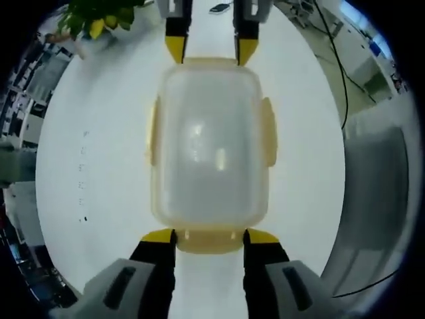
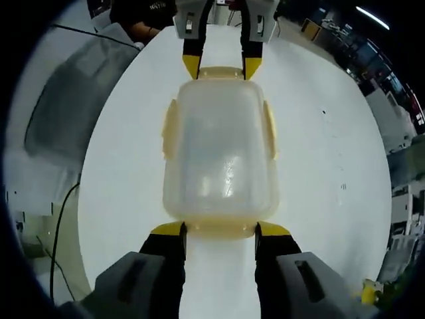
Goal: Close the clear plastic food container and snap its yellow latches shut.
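Note:
The clear plastic container (image 1: 209, 146) (image 2: 222, 146) lies on the white table with its lid on top. Yellow latches (image 1: 267, 133) (image 2: 170, 129) sit along its long sides, and one more at each short end. My left gripper (image 1: 210, 238) is open, its yellow-tipped jaws straddling the near end latch (image 1: 209, 242). My right gripper (image 2: 220, 231) is open too, straddling the opposite end latch (image 2: 221, 229). Each gripper also appears at the far end of the other's view: the right gripper (image 1: 210, 52) and the left gripper (image 2: 222, 66). Whether the latches are snapped down is unclear.
The white table (image 1: 99, 166) (image 2: 332, 166) is round, with bare surface on both sides of the container. A leafy plant (image 1: 99, 16) stands at its edge. A black cable (image 1: 339, 73) and a grey seat (image 1: 372, 173) (image 2: 73, 100) lie beyond the rim. A person (image 2: 143, 16) sits nearby.

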Tool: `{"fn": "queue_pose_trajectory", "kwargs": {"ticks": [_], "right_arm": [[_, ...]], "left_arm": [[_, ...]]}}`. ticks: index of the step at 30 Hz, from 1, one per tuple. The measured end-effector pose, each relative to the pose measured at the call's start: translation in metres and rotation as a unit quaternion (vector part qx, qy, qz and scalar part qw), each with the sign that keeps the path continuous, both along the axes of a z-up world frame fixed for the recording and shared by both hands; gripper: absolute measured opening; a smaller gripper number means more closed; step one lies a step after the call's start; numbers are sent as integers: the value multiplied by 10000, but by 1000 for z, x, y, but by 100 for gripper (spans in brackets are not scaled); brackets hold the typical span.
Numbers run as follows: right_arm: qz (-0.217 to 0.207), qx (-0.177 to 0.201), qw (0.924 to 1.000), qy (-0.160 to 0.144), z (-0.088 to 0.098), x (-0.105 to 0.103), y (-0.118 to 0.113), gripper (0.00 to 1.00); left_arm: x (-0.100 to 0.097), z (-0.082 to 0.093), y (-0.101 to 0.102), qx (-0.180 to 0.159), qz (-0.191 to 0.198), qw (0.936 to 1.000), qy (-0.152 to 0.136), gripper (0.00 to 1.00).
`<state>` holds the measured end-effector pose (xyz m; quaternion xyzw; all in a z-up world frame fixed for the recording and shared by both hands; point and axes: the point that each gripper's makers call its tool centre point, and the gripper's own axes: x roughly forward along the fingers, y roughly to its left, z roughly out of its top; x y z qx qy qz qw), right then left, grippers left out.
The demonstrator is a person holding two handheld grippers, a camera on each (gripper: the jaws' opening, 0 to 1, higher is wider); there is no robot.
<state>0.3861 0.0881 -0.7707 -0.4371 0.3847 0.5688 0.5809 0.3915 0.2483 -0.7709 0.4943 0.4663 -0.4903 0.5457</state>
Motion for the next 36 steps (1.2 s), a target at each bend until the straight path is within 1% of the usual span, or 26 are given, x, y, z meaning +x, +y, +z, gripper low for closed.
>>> {"fn": "queue_pose_trajectory", "kwargs": {"ticks": [4, 7, 10, 13, 14, 16, 19, 26, 30, 32, 33, 34, 36], "right_arm": [[48, -34, 10000, -10, -2, 1, 2, 38], [47, -52, 10000, 47, -3, 3, 2, 38], [108, -139, 9998, 98, -8, 1, 0, 38], [76, -111, 9998, 150, -10, 0, 1, 38], [64, -105, 9998, 147, -12, 1, 2, 38], [15, -129, 9997, 189, -15, 0, 0, 38], [-4, -145, 9997, 173, -16, 0, -2, 38], [-98, -131, 9997, 182, -21, 0, -4, 38], [-207, -120, 9995, 227, -25, 0, -6, 38], [-288, -167, 9991, 261, -30, -2, -8, 37], [-305, -230, 9989, 287, -33, -4, -12, 37], [-357, -273, 9985, 315, -36, -5, -15, 37], [-475, -414, 9974, 353, -46, -9, -25, 38]], "left_arm": [[0, -1, 3, -12, 84, 9999, 57, 35], [0, -2, 2, -31, 119, 9999, 85, 35], [-5, -7, 0, -56, 198, 9995, 227, 34], [-5, -12, 1, -3, 139, 9997, 205, 34], [-5, -11, 0, -10, 42, 9998, 204, 34], [-6, -10, 0, -1, 39, 9998, 217, 34], [-4, -10, -1, -16, -4, 9998, 218, 34], [-3, -10, -2, -9, -118, 9998, 155, 34], [-3, -11, -1, 34, -223, 9997, 66, 35], [-5, -17, 9, 268, -235, 9993, 88, 35], [-13, -23, 18, 446, -265, 9983, 250, 34], [-16, -28, 21, 476, -266, 9981, 300, 34], [-22, -38, 33, 516, -105, 9978, 396, 35]]}}
